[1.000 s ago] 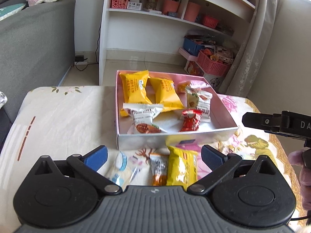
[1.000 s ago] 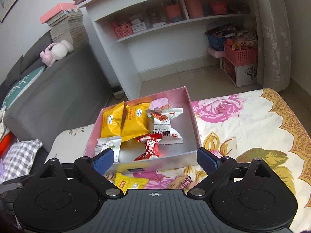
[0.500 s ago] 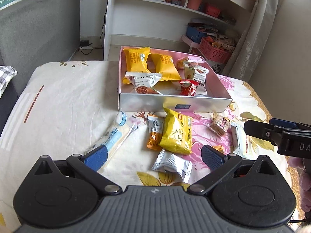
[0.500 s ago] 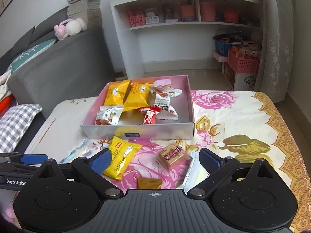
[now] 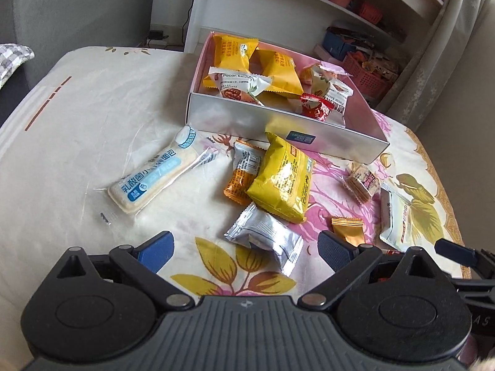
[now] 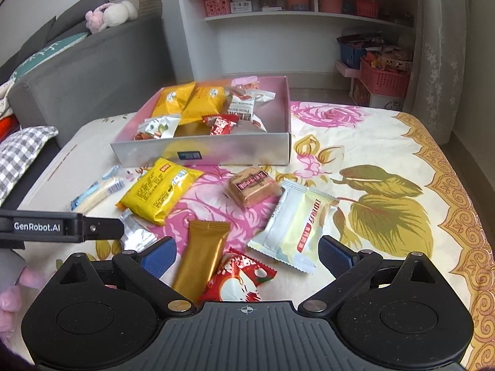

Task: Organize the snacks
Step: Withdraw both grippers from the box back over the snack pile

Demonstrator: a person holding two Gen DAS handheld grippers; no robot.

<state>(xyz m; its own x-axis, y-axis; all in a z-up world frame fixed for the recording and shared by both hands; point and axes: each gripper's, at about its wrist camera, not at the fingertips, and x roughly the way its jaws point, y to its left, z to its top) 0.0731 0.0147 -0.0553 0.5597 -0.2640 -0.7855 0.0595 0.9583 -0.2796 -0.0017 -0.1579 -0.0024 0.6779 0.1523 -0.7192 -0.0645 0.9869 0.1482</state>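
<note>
- Right wrist view alone gives us the grey sofa point(image 6: 102, 61) with a pink plush toy point(image 6: 108, 15) on its back, a stack of books behind that, and the white shelf unit point(image 6: 297, 18) holding pink baskets.
- We see the bench point(image 6: 386, 160) under a floral cloth, cream with pink roses and olive leaves.
- On it sits the pink-lined box point(image 5: 278, 123), already holding yellow packs, a red candy and a packet point(image 5: 238, 85) reading "Pecan Kernel".
- Loose snacks lie before the box: a yellow bag point(image 5: 281, 179), a long white bread bar point(image 5: 154, 176) with Chinese print, and a silver pouch point(image 5: 266, 238).
- Only the right view shows the red-and-white wrapper point(image 6: 238, 278) and the full gold stick point(image 6: 201, 256).
- Left tool point(image 5: 244, 247) stands apart, empty; its arm reads "GenRobot.AI".
- Right tool point(image 6: 247, 255) is likewise spread, gripping nothing.
</note>
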